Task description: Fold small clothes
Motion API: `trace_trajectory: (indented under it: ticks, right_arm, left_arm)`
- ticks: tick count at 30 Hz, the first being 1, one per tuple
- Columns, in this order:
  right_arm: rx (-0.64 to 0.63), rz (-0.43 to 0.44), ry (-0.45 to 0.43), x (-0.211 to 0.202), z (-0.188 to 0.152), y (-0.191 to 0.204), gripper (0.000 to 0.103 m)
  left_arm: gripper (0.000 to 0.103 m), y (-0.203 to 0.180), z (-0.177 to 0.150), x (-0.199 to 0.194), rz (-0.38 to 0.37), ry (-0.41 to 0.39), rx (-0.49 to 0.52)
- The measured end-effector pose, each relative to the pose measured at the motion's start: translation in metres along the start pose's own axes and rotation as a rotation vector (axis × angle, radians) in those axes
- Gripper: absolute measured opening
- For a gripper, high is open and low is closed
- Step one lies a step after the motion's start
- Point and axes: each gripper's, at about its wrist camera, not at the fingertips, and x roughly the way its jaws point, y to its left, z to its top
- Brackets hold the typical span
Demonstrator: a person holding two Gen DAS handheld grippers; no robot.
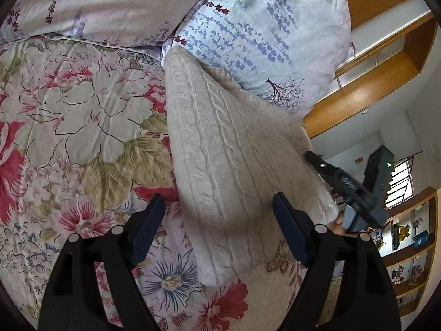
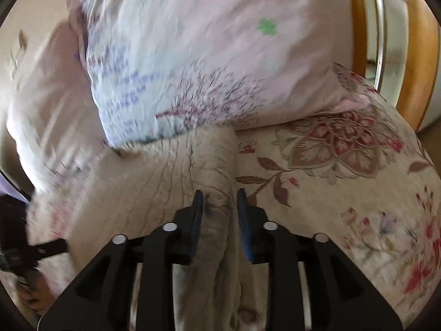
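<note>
Knitwear lies on the bed: a cream cable-knit sweater (image 1: pixel 231 171) spread over the floral quilt (image 1: pixel 69 115), its far end against the pillow (image 1: pixel 261 35), probably laid flat for folding. Right gripper (image 2: pixel 219 193) is nearly closed, pinching a bunched fold of it. Left gripper (image 1: pixel 217 204) hovers wide open above, holding nothing.

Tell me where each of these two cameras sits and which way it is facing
Left wrist: on the left gripper, jaws wide open, looking along its fingers over the cream knit garment on the floral quilt; the right gripper shows.
Right wrist: on the right gripper, clamping a garment fold, facing the pillow.
Shared: garment, quilt, pillow.
</note>
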Motion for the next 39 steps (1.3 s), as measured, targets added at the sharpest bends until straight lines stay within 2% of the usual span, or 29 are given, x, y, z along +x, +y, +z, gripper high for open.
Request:
trace_trajectory:
  ticks: [1,2,5,10,12,14,18,24,28,31,32,34,35,36,39]
  right_arm:
    - [0.030,0.035,-0.005,-0.009,-0.002,-0.005,0.042]
    - [0.061,0.073,-0.008,-0.017,-0.004,-0.011,0.044]
    - [0.130,0.173,0.007,-0.037,-0.015,-0.023,0.044]
    - [0.084,0.201,0.073,-0.037,-0.034,-0.012,0.043]
    - [0.031,0.147,0.099,-0.030,-0.040,-0.005,0.013]
    - [0.004,0.096,0.079,-0.030,-0.042,-0.003,0.012]
    - [0.022,0.101,-0.057,-0.061,-0.037,-0.006,0.011]
    - [0.033,-0.012,0.039,-0.029,-0.059,-0.020,0.010]
    - [0.059,-0.034,0.044,-0.017,-0.063,-0.031,0.010]
    - [0.070,-0.013,0.071,-0.017,-0.057,-0.032,0.011]
    - [0.084,0.012,0.066,-0.023,-0.052,-0.032,0.017]
    - [0.134,0.071,0.042,-0.032,-0.042,-0.036,0.035]
    - [0.161,0.099,0.024,-0.035,-0.036,-0.038,0.054]
    - [0.194,0.119,0.005,-0.036,-0.028,-0.040,0.061]
    - [0.241,0.130,0.020,-0.015,-0.001,-0.041,0.061]
  left_arm:
    - [0.079,0.000,0.000,-0.001,-0.005,0.000,-0.001]
    - [0.079,0.001,-0.001,-0.001,-0.011,0.001,-0.002]
    - [0.079,0.000,-0.004,-0.001,-0.025,0.006,-0.005]
    - [0.078,-0.004,-0.011,0.002,-0.018,0.026,0.006]
    - [0.078,-0.005,-0.013,0.004,-0.011,0.032,0.006]
    - [0.078,-0.005,-0.015,0.005,-0.007,0.039,0.003]
    - [0.078,-0.006,-0.018,0.003,0.001,0.038,0.015]
    - [0.078,-0.006,-0.019,0.009,0.016,0.051,0.020]
    - [0.078,-0.009,-0.020,0.012,0.031,0.048,0.041]
    - [0.078,-0.010,-0.019,0.013,0.018,0.048,0.041]
    - [0.078,-0.009,-0.018,0.012,0.004,0.046,0.038]
    - [0.078,-0.008,-0.017,0.012,-0.006,0.041,0.035]
    - [0.078,-0.009,-0.016,0.013,-0.008,0.040,0.034]
    - [0.078,-0.009,-0.015,0.014,-0.005,0.040,0.033]
    - [0.078,-0.009,-0.014,0.015,0.007,0.042,0.036]
